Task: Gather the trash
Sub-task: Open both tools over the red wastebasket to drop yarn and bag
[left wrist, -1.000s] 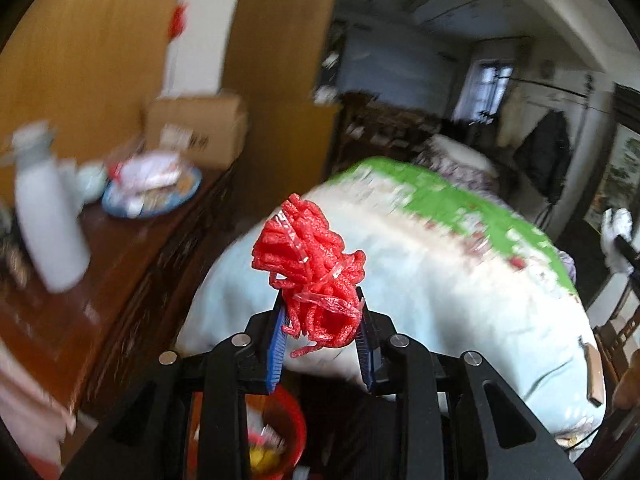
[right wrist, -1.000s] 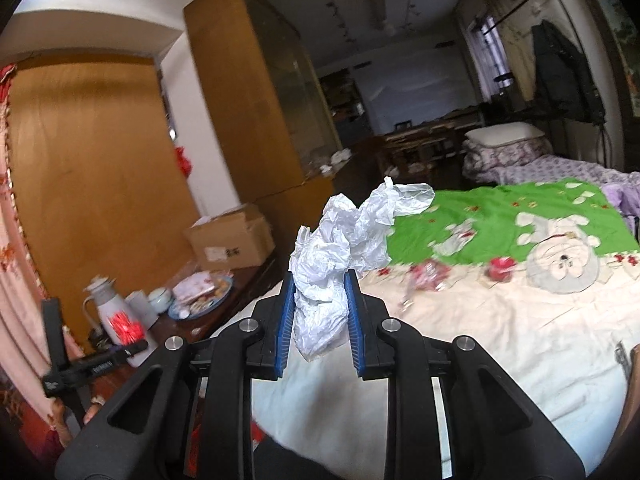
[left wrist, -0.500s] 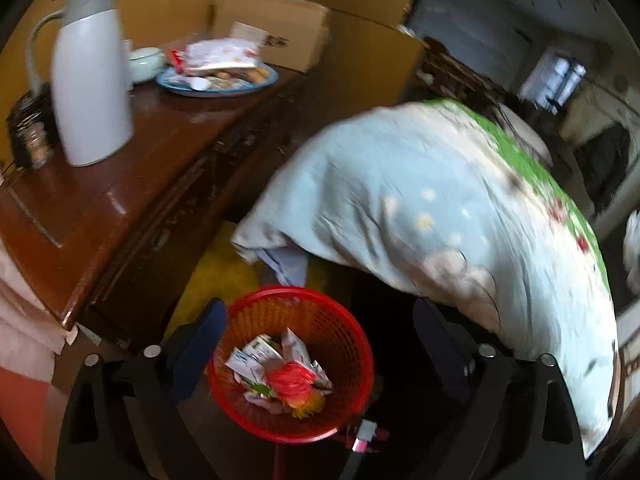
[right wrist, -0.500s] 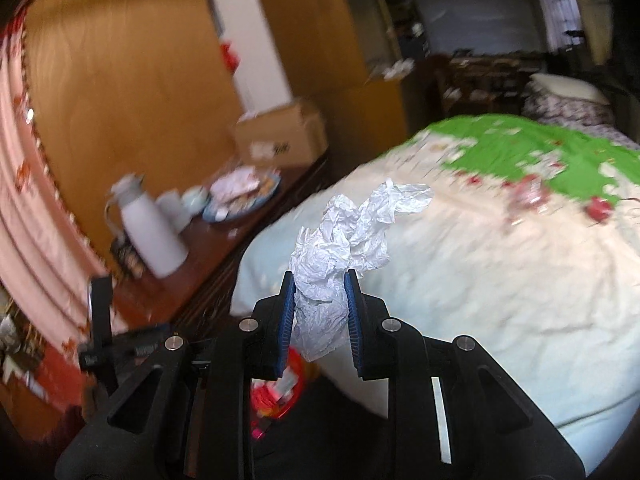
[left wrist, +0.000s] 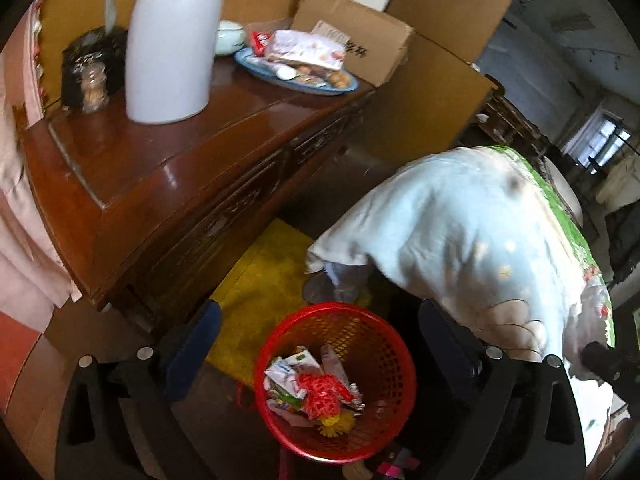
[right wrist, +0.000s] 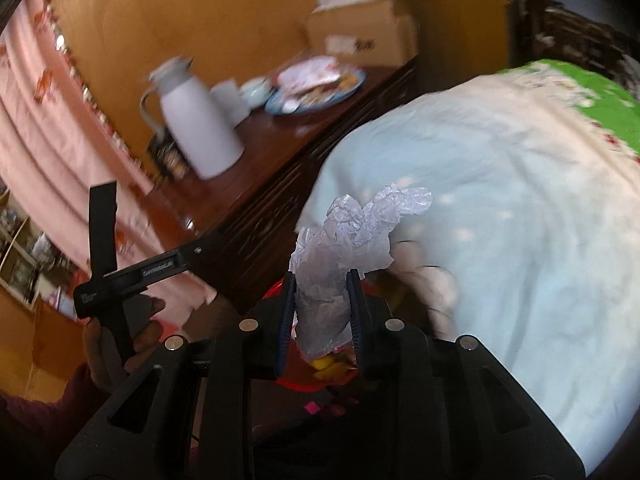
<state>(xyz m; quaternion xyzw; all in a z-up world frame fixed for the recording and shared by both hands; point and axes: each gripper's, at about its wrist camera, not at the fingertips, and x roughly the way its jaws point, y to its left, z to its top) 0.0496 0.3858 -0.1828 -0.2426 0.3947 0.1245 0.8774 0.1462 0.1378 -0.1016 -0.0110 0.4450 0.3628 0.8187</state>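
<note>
In the left wrist view a red mesh waste basket (left wrist: 384,332) stands on the floor below my left gripper (left wrist: 320,336), which is open and empty. A red net wad (left wrist: 322,394) lies in the basket on wrappers. In the right wrist view my right gripper (right wrist: 322,308) is shut on a crumpled white paper wad (right wrist: 344,244), held above the basket (right wrist: 276,292), whose red rim shows behind the fingers.
A dark wooden sideboard (left wrist: 168,184) at the left carries a white thermos jug (left wrist: 172,40), a blue plate of snacks (left wrist: 300,72) and a cardboard box (left wrist: 360,36). A bed with a pale quilt (left wrist: 480,240) stands at the right. A yellow mat (left wrist: 260,288) lies by the basket.
My left gripper dropped the red net wad into the basket and stands open above it. My right gripper has swung down toward the basket, still holding the paper wad.
</note>
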